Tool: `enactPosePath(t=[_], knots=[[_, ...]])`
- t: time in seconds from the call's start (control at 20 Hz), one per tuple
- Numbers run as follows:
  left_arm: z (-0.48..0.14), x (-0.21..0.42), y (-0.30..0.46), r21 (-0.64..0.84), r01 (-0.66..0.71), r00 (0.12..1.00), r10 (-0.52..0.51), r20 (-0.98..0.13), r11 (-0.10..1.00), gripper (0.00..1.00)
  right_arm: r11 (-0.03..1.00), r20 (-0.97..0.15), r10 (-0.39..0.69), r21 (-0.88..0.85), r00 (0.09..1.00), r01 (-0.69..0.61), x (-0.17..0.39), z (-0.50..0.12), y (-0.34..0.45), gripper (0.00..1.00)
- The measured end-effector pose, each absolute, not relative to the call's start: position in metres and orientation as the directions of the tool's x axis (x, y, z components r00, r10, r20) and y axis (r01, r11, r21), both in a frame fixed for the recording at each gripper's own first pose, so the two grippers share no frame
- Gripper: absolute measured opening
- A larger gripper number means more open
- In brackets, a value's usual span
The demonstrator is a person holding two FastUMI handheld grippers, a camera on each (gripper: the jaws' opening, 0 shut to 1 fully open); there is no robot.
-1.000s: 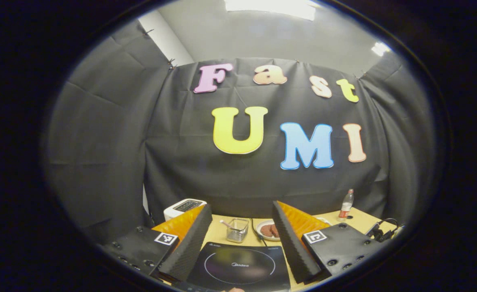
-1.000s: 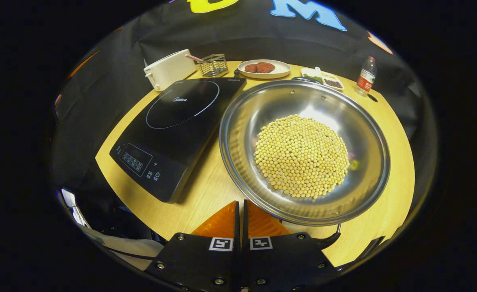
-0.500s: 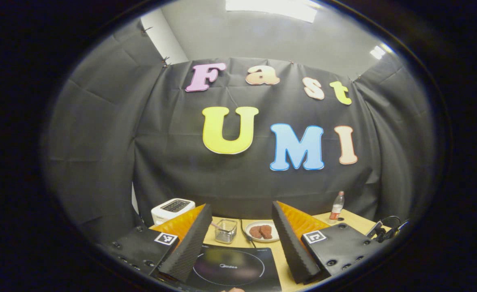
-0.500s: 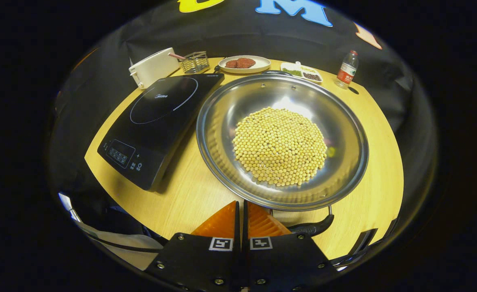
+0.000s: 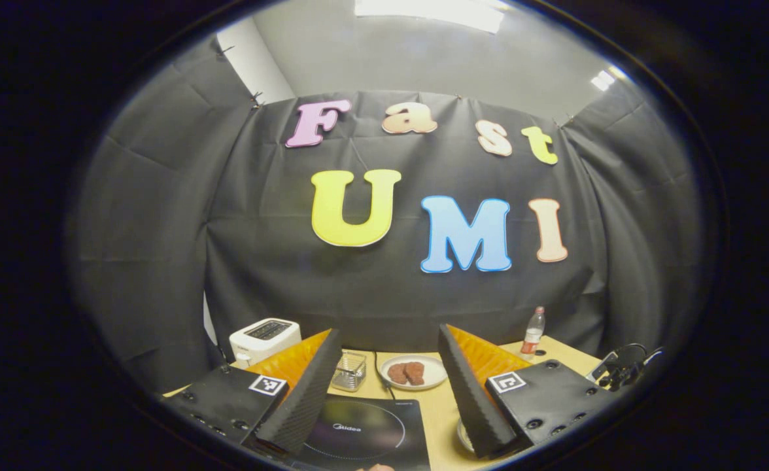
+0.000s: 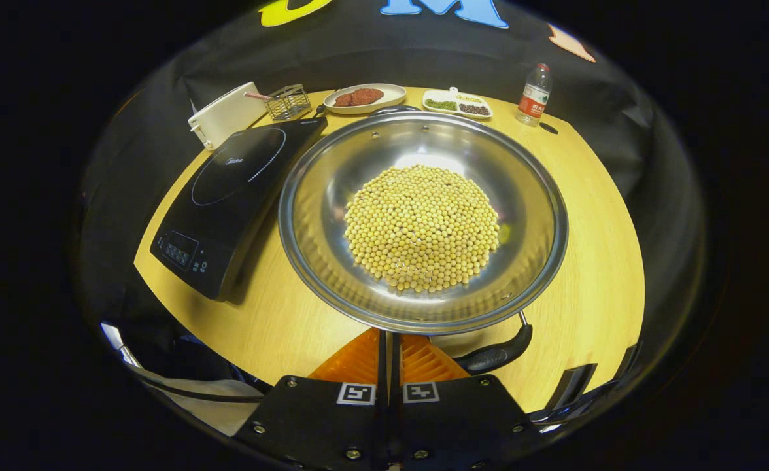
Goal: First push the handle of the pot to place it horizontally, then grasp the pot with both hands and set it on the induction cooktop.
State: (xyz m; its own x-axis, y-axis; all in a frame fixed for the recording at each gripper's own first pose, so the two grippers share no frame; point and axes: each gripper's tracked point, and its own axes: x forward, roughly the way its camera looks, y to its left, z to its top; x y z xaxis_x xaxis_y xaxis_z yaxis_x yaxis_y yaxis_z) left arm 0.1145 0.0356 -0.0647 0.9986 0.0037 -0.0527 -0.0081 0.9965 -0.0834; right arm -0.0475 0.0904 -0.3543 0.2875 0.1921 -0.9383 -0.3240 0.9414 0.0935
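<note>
The right gripper (image 6: 388,337) has its two fingers pressed flat together with nothing between them, their tips right at the near rim of the pot (image 6: 422,219). Just beside those tips, to their right, the pot's black handle (image 6: 494,355) curves out from under the rim; I cannot tell whether the fingers touch it. The pot is a wide steel pan sitting on the wooden table (image 6: 594,261), with a heap of soybeans (image 6: 422,227) in its middle. To its left, close against its rim, lies the black induction cooktop (image 6: 227,196), with nothing on it. Behind them along the table's far edge stand a white toaster (image 6: 224,121), a small wire basket (image 6: 288,101), a plate of meat patties (image 6: 360,97), a divided dish (image 6: 458,103) and a plastic bottle (image 6: 533,95). The left gripper (image 5: 384,369) is held up higher with its fingers spread wide, grasping nothing, and the cooktop (image 5: 358,435) lies below between them, with the toaster (image 5: 263,337), plate (image 5: 410,373) and bottle (image 5: 532,330) farther back.
</note>
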Motion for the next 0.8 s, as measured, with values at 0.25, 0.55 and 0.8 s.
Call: enactPosePath(t=[0.25,0.55,0.8], knots=[[-0.068,0.117,0.019,-0.075,-0.024,0.997,0.019,-0.071,0.997,0.96,0.938,-0.95,0.123,0.016,0.288,-0.347,-0.033,-0.363,0.055,0.01],[-0.071,0.126,0.004,-0.059,-0.041,0.996,0.036,-0.084,0.997,0.96,0.925,-0.952,0.072,-0.048,0.299,-0.377,-0.016,-0.367,0.022,0.01],[-0.075,0.13,-0.006,-0.049,-0.057,0.994,0.052,-0.101,0.997,0.96,0.925,-0.952,0.055,-0.065,0.301,-0.374,0.0,-0.37,-0.001,0.01]])
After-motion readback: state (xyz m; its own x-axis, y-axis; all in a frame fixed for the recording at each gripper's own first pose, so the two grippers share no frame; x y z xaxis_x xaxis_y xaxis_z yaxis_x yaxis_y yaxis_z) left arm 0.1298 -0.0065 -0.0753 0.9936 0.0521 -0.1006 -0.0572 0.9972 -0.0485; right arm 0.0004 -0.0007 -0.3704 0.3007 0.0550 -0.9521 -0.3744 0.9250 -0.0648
